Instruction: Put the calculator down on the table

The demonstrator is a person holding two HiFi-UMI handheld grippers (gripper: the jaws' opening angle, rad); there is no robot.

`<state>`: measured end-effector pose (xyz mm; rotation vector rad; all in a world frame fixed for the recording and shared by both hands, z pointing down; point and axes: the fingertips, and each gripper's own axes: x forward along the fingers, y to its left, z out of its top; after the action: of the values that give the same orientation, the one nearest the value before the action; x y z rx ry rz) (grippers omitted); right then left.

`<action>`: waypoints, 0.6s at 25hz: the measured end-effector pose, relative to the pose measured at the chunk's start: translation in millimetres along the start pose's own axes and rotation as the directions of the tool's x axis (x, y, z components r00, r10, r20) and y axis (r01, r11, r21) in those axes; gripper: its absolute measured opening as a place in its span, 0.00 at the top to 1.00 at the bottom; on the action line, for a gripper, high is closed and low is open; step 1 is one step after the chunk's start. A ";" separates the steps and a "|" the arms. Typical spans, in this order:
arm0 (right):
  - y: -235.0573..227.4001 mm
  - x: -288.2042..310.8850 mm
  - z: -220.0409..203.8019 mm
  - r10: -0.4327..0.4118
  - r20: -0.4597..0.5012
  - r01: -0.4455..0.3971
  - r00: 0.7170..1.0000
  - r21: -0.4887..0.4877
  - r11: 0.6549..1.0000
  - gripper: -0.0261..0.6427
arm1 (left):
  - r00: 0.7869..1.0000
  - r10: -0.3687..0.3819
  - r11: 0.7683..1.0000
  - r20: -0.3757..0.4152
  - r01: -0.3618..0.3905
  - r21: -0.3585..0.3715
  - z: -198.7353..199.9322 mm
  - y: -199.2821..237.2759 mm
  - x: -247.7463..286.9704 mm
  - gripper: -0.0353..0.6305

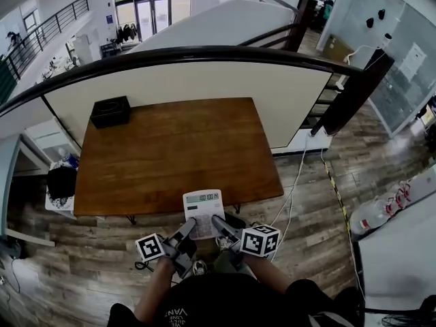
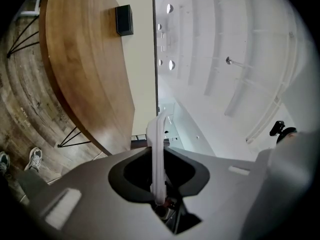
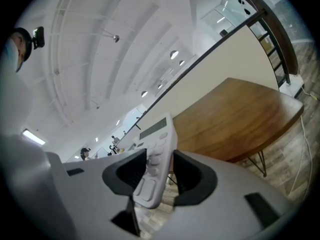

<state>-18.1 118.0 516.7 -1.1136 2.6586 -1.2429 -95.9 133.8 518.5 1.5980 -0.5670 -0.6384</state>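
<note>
A white calculator (image 1: 204, 210) with a grey display hangs just over the near edge of the brown wooden table (image 1: 177, 148). Both grippers grip its near end. My left gripper (image 1: 189, 227) is shut on its lower left corner, and my right gripper (image 1: 218, 222) is shut on its lower right corner. In the left gripper view the calculator (image 2: 159, 149) shows edge-on as a thin white strip between the pads. In the right gripper view the calculator (image 3: 156, 151) sits keys-up between the dark pads, with the table (image 3: 235, 116) beyond it.
A black box (image 1: 111, 111) stands at the table's far left corner, seen also as the black box (image 2: 124, 20) in the left gripper view. A curved low wall with a dark rail (image 1: 204, 56) runs behind the table. A white cable (image 1: 294, 189) trails over the wooden floor on the right.
</note>
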 end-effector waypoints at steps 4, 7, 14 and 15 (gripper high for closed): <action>-18.4 8.8 18.4 0.004 -0.019 -0.004 1.000 -0.006 1.000 0.71 | 1.000 0.011 1.000 0.027 -0.011 -0.013 9.8 5.7 22.8 0.84; -31.6 17.2 32.1 0.009 -0.034 -0.009 0.999 -0.003 1.000 0.71 | 0.999 0.026 1.000 0.034 -0.025 -0.009 19.6 10.4 39.4 0.84; -66.0 39.8 70.2 0.026 -0.066 -0.027 0.997 -0.020 0.999 0.71 | 0.998 0.033 0.999 0.060 -0.033 -0.001 46.1 18.4 86.3 0.84; -71.4 42.9 75.1 0.029 -0.072 -0.031 0.997 -0.024 0.999 0.71 | 0.997 0.035 0.999 0.066 -0.035 0.000 49.5 20.3 92.7 0.84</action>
<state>13.9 10.8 525.1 -1.0475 2.7401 -1.2716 -62.8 32.4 526.9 1.5693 -0.6425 -0.6668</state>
